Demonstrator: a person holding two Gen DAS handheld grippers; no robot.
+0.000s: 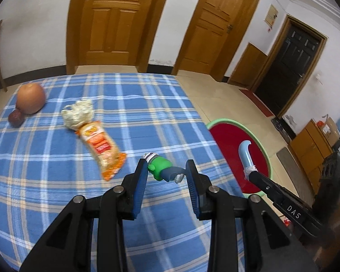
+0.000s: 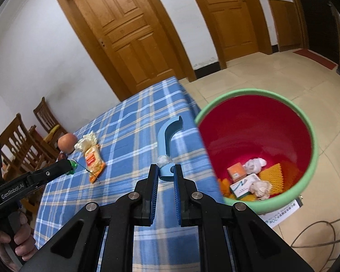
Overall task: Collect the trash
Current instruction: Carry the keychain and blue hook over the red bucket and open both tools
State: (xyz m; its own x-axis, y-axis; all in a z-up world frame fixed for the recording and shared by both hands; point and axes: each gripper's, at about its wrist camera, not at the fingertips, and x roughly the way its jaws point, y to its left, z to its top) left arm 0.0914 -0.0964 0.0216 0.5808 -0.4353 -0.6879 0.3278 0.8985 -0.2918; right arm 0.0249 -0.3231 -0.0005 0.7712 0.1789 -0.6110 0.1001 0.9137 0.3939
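checked table (image 1: 56, 181) edge beside bin (image 2: 310, 158); left hand-held gripper (image 1: 166, 168) clamps toy (image 1: 162, 167), right hand-held gripper (image 2: 166, 170) clamps blue hook (image 2: 167, 136)

Orange snack wrapper (image 1: 103, 149) lies flat beside crumpled paper (image 1: 78, 113)

From my left gripper (image 1: 166, 173) I see its blue pads spread apart on either side of a green toy figure (image 1: 162, 166), which is off the blue plaid tablecloth (image 1: 56, 192); I can't tell whether the pads touch it. Further out on the cloth lie an orange snack wrapper (image 1: 100, 148) and, touching its far end, a crumpled pale wad (image 1: 78, 112). An orange (image 1: 31, 98) sits at the far left with a dark red fruit (image 1: 15, 118) against it. To the right, my right gripper (image 1: 251, 172) holds a light-blue curved piece (image 1: 246, 153) over the red bin with a green rim (image 1: 229, 136).
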